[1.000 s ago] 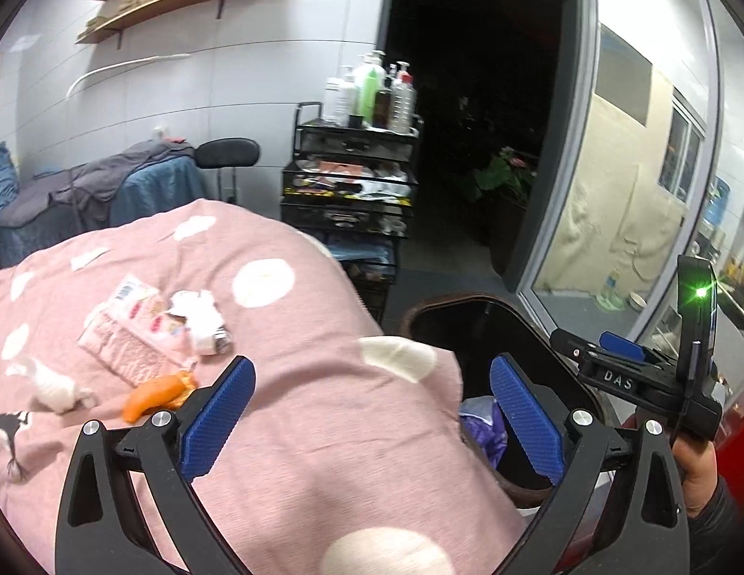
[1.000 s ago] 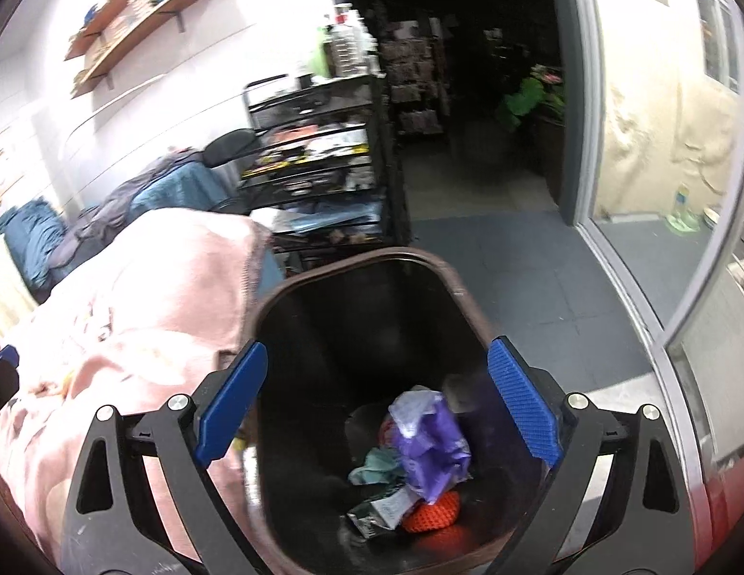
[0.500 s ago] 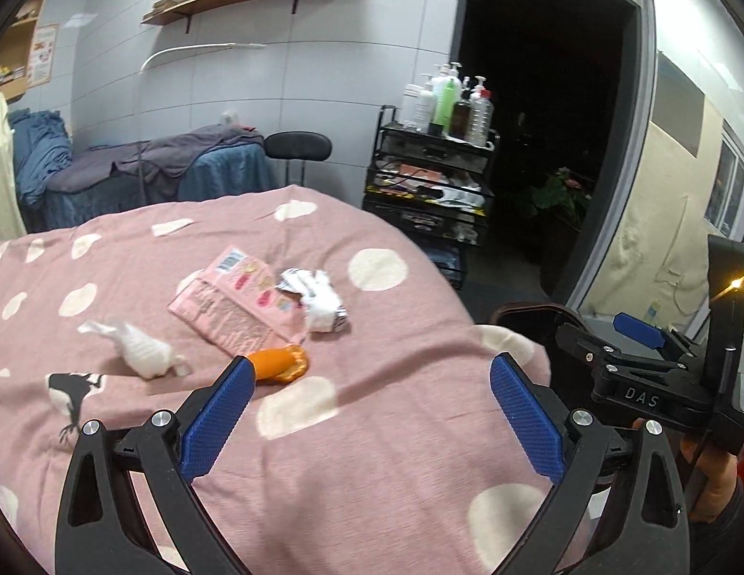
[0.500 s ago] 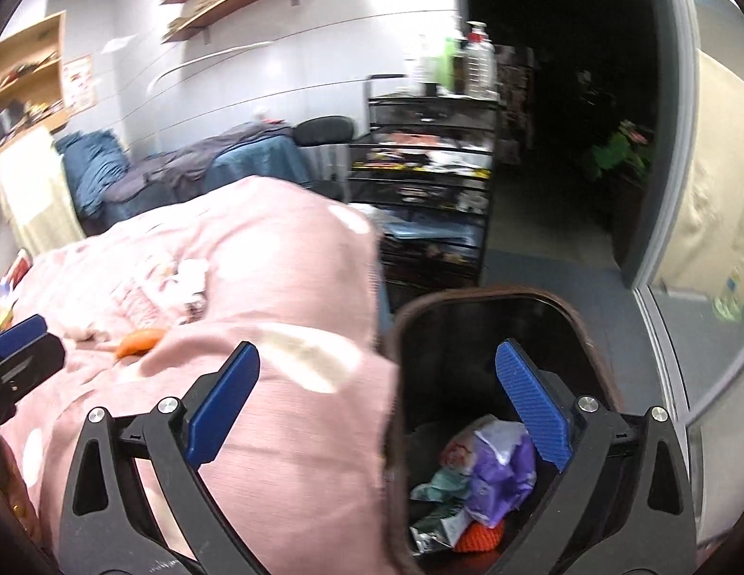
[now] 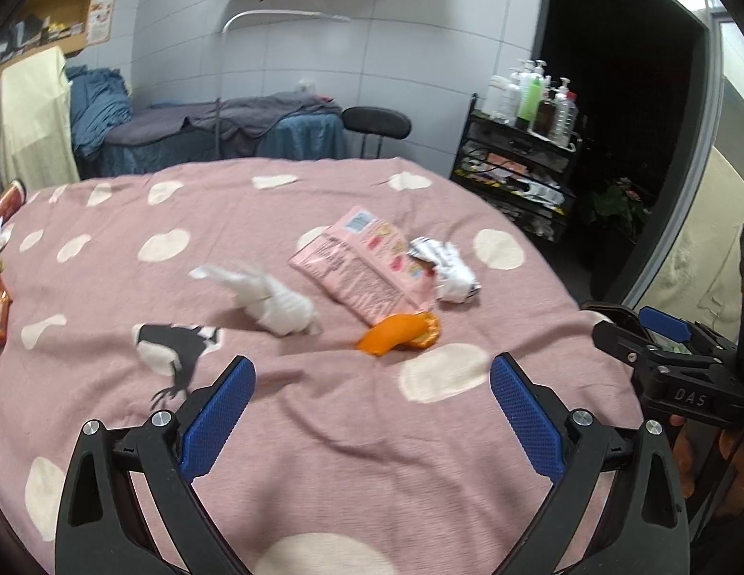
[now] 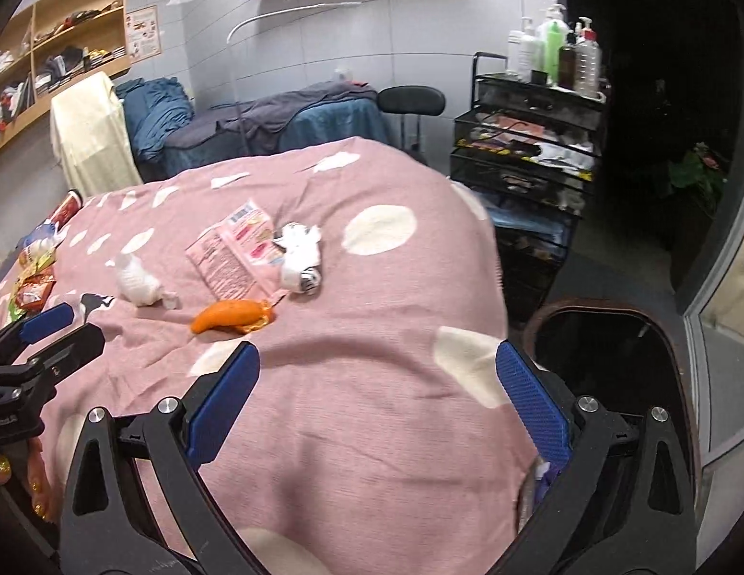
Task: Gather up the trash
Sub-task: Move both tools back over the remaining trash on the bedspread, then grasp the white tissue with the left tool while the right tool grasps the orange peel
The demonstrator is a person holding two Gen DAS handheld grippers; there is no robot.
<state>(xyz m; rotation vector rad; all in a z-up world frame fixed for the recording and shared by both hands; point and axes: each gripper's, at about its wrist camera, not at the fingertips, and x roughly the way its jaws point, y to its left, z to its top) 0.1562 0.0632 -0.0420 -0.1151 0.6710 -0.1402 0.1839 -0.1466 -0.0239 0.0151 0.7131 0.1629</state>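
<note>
The orange peel (image 5: 400, 338) lies on the pink spotted bedspread (image 5: 324, 455), nearest of 4 scraps; in the left wrist view it sits at about 12 o'clock from the left gripper (image 5: 371, 419), just ahead of the tips, its long axis running 8 to 2 o'clock across the jaw line. From the right gripper (image 6: 377, 414) it lies farther off, toward 11 o'clock, so the left hand looks nearer. Just behind the peel rest the pink snack packet (image 5: 365, 266), a crumpled white wrapper (image 5: 446, 270) touching it, and a wadded tissue (image 5: 271, 299) at 10 o'clock. Both grippers stand wide open and hold nothing; the right one's jaws have just finished spreading. The brown bin (image 6: 607, 350) stands beside the bed at 3 o'clock. A second ago both cameras faced the bin; now both face the litter.
</note>
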